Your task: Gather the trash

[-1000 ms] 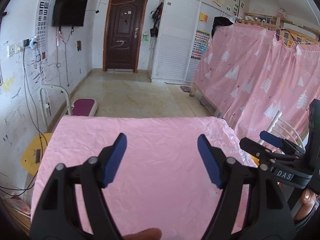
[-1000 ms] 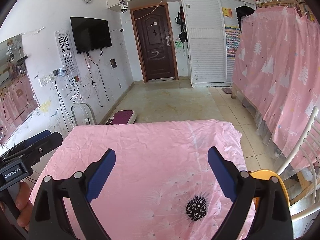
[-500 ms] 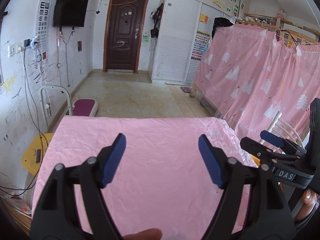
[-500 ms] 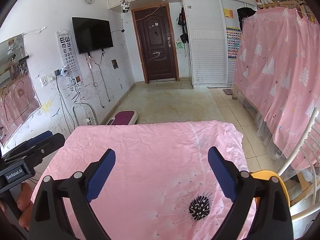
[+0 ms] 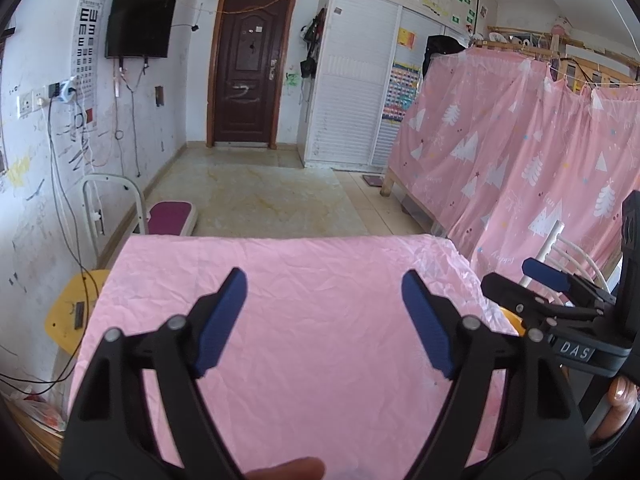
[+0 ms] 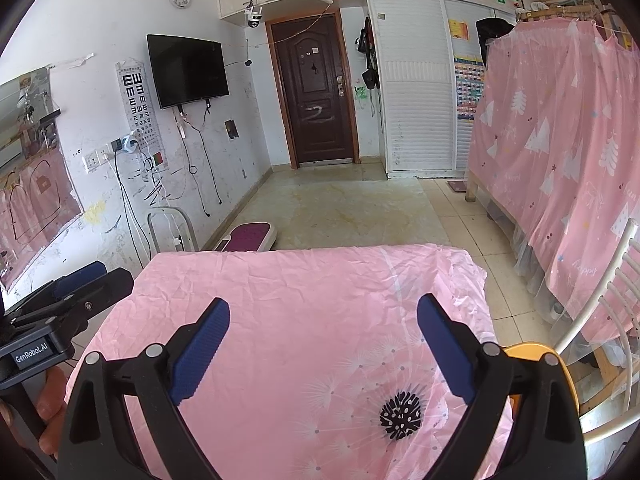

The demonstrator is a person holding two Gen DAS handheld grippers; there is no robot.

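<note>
Nearest the lens in the left wrist view, the left gripper (image 5: 322, 320), black plastic with blue ribbed fingers (image 5: 222, 320), stands released with nothing between them; its jaws have just been opening a little wider. In the right wrist view the right gripper (image 6: 324, 348), of the same make, is likewise spread wide and grasps nothing.

Both hang over a table (image 6: 300, 288) covered by a crumpled pink cloth, which carries a black dandelion-head print (image 6: 401, 414) at about 5 o'clock in the right wrist view. No trash shows on the cloth in either view, and no bin or bag can be made out, so where the task's thing lies cannot be told. By my reading, either collecting has not begun or the table is already done; which one the pictures do not settle.

A yellow round stool (image 6: 568, 376) peeks out at 4 o'clock beyond the right gripper, with a white metal chair (image 6: 592, 320) behind it. At 9 o'clock, past the table's edge, a maroon padded step (image 6: 250, 236) lies on the beige tiled floor (image 6: 340, 208).

Readable writing: "GenRobot.AI" on the left gripper's body seen from the right, "DAS" on the right gripper's body seen from the left, and rows of "E" on the eye chart (image 6: 138, 100) beside the black wall television (image 6: 187, 70). At 12 o'clock stands a dark brown door (image 6: 314, 92).
</note>
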